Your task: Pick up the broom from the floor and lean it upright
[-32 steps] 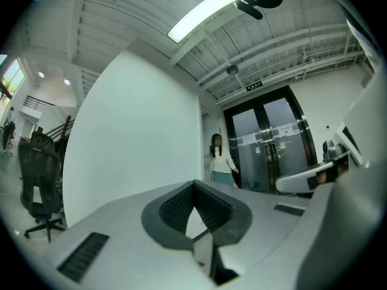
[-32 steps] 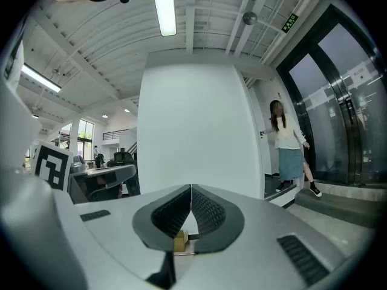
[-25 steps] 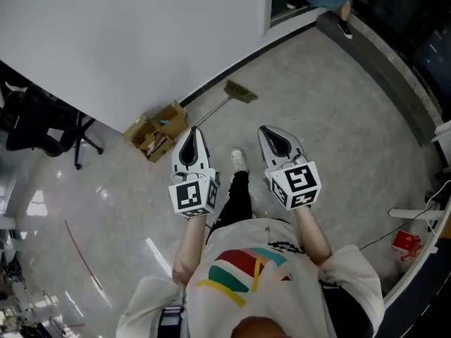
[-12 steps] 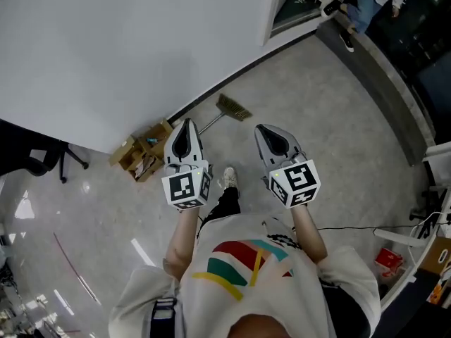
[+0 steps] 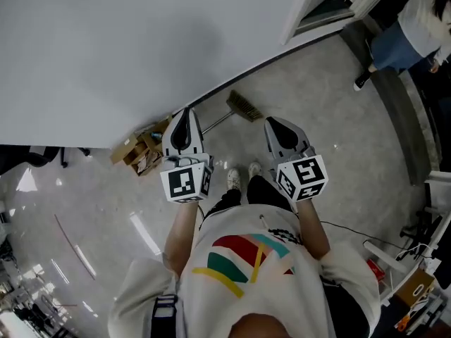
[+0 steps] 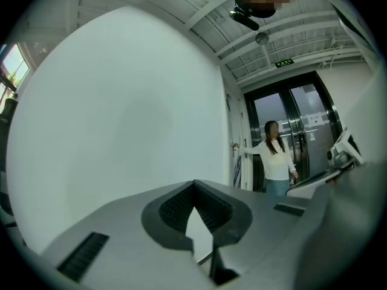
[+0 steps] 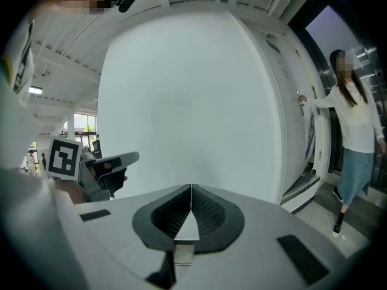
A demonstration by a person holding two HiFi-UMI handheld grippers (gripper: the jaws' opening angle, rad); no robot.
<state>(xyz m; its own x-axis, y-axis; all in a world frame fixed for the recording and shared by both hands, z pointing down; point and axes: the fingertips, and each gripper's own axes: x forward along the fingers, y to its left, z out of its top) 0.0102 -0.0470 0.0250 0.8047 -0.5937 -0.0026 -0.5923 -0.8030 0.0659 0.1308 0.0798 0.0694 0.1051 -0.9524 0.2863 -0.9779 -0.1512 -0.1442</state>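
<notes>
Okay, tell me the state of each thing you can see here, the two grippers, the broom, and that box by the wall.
Left gripper: shut, nothing between its jaws.
Right gripper: shut, nothing between its jaws.
Long-handled broom with tan bristles: lying flat on the floor at the foot of the white wall, not yet picked up.
Brown cardboard box: on the floor by the wall, flaps open.

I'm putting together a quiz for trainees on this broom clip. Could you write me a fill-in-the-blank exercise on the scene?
The broom lies flat on the ____, at the foot of the white wall.
The left hand-held gripper and the right hand-held gripper hold nothing: both have their jaws ____.
In the head view the cardboard box sits to the broom's ____.
Missing words: floor; shut; left.
</notes>
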